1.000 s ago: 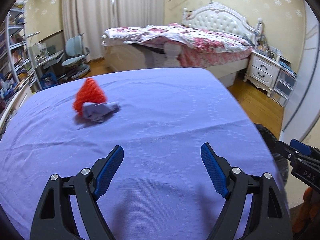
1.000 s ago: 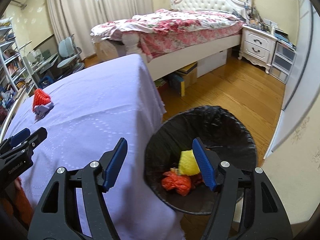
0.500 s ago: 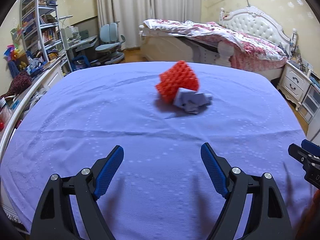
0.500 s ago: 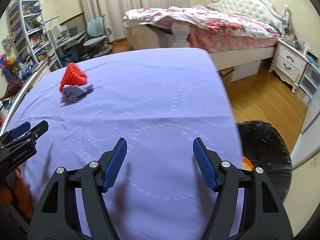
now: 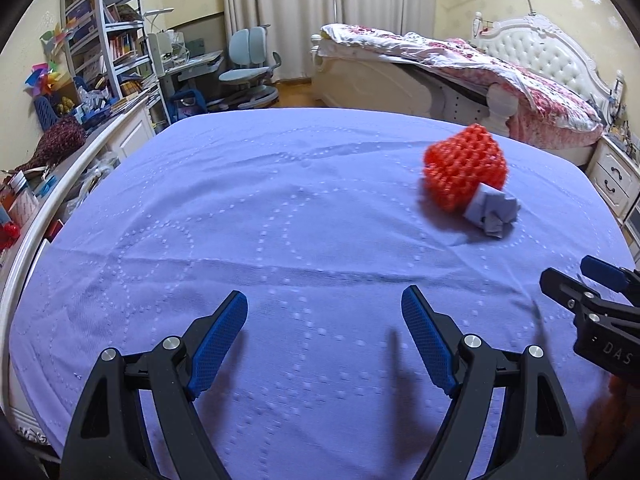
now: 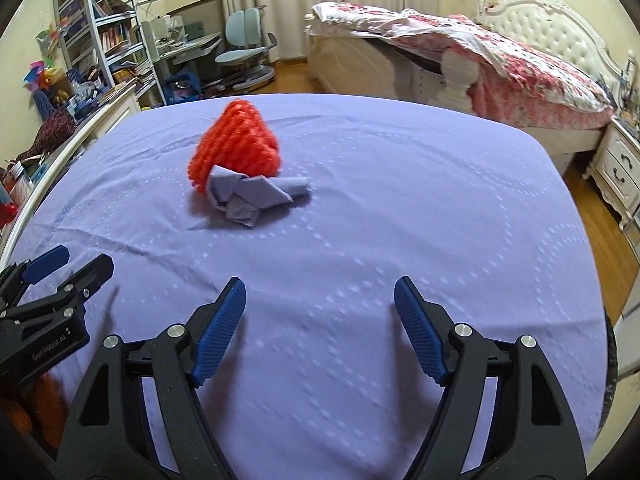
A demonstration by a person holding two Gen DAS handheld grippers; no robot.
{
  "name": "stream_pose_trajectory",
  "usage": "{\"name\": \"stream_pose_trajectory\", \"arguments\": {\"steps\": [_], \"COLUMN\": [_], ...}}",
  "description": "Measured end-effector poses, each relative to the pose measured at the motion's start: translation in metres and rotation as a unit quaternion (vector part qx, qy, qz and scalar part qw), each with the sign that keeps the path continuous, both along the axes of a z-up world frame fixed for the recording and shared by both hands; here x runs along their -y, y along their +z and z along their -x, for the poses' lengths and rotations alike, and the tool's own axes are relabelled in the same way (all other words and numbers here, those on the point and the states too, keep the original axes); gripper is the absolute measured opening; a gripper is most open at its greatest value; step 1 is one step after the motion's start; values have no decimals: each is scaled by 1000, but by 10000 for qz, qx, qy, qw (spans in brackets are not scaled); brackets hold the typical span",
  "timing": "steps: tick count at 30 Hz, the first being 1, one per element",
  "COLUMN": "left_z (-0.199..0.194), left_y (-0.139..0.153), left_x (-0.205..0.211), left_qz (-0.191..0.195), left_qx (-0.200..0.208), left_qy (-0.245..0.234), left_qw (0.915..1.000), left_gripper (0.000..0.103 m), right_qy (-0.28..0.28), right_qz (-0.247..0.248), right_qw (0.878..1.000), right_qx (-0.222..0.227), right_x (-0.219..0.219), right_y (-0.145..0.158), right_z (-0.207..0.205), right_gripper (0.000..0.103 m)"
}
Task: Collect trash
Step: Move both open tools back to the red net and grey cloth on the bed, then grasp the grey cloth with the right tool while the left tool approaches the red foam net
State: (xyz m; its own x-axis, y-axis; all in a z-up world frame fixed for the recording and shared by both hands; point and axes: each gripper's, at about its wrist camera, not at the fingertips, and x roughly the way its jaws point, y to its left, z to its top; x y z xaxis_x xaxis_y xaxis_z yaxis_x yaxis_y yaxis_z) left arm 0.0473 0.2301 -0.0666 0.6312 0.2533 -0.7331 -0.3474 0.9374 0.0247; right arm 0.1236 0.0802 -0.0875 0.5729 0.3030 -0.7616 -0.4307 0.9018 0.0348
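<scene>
Two pieces of trash lie together on a table covered with a purple cloth: a red foam net and a crumpled grey paper that touches its near side. In the right wrist view the right gripper hangs over the cloth with its blue-padded fingers spread wide and nothing between them; the net and paper sit well ahead of the fingertips and a little left of the gap's centre line, closer in line with the left-hand finger than with the right-hand one. In the left wrist view the left gripper is likewise spread wide and empty above the cloth, and here the net and the paper lie far ahead and off to the right, beyond the line of its right-hand finger, with the paper on the near right side of the net. Each gripper shows at the edge of the other's view: the right gripper pokes in from the right edge, the left gripper from the left edge, both near the cloth and well short of the trash. Behind the table stand a bed with a floral cover, an office chair, and a bookshelf.
</scene>
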Motion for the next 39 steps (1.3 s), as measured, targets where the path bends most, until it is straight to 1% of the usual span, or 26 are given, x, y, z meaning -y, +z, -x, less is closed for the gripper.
{"name": "stream_pose_trajectory", "arguments": {"steps": [6, 10, 14, 17, 22, 28, 35, 39], "left_z": [1, -2, -5, -7, -9, -12, -18, -22], "left_y": [-1, 0, -1, -2, -2, -1, -1, -1], "left_x": [-20, -29, -41, -43, -39, -36, -30, -22], "left_qz": [77, 86, 137, 169, 86, 27, 19, 14], "left_qx": [25, 30, 5, -18, -55, -56, -60, -50], "left_qy": [110, 178, 237, 227, 120, 42, -33, -113], "left_qw": [9999, 9998, 9996, 9996, 9999, 10000, 10000, 9999], "left_gripper": [79, 79, 79, 79, 79, 79, 79, 79], "right_qy": [121, 103, -31, -128, -262, -493, -859, -970], "right_qz": [76, 95, 122, 119, 47, 94, 218, 141], "right_qw": [9999, 9999, 9999, 9997, 9994, 9986, 9960, 9950], "right_qx": [-39, -43, -61, -162, -215, -193, -152, -170], "right_x": [-38, -58, -69, -70, -59, -33, 18, 39], "right_y": [-3, -4, -5, -6, -5, -5, -4, -3], "right_z": [-10, -21, -32, -40, -48, -54, -56, -56], "right_gripper": [76, 78, 79, 79, 79, 79, 79, 79]}}
